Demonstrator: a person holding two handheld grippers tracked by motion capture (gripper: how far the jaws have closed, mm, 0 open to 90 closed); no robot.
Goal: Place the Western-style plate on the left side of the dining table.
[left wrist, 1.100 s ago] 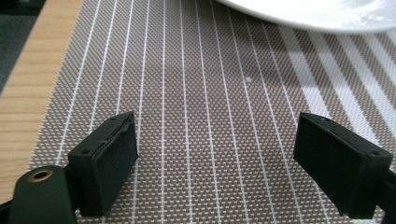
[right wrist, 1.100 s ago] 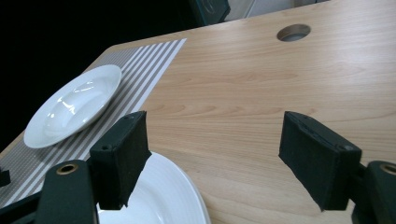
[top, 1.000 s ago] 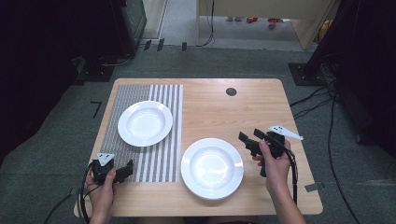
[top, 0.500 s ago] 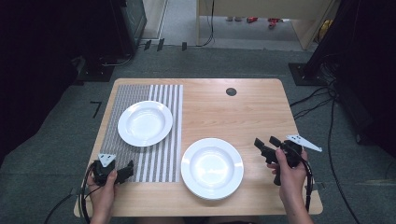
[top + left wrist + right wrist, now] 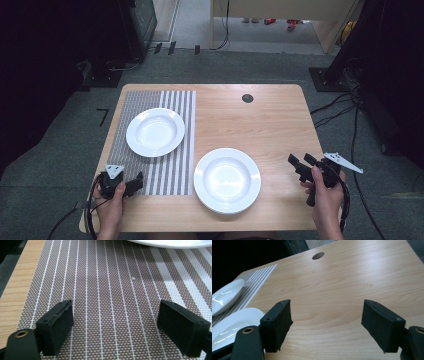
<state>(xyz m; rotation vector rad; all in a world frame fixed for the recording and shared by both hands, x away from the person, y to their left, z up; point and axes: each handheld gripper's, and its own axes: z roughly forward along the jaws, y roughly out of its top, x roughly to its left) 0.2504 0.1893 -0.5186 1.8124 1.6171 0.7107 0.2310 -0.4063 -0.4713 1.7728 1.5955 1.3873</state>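
Observation:
Two white plates are on the wooden table (image 5: 260,120). One plate (image 5: 155,132) sits on the striped placemat (image 5: 172,165) at the left; the other plate (image 5: 227,179) lies on bare wood near the front. My left gripper (image 5: 137,182) rests open at the placemat's front left corner, with only mat (image 5: 112,290) between its jaws. A hand holds my right gripper (image 5: 299,164) open near the front right edge, to the right of the near plate. In the right gripper view both plates show at the left: the near plate (image 5: 229,325) and the far plate (image 5: 224,297).
A round cable hole (image 5: 247,98) is at the table's back middle, and the same hole (image 5: 318,255) appears in the right gripper view. Dark equipment and cables lie on the floor around the table. Bare wood stretches across the right half.
The right gripper has drawn back to the right and toward the front edge, away from the near plate. The left gripper has stayed put.

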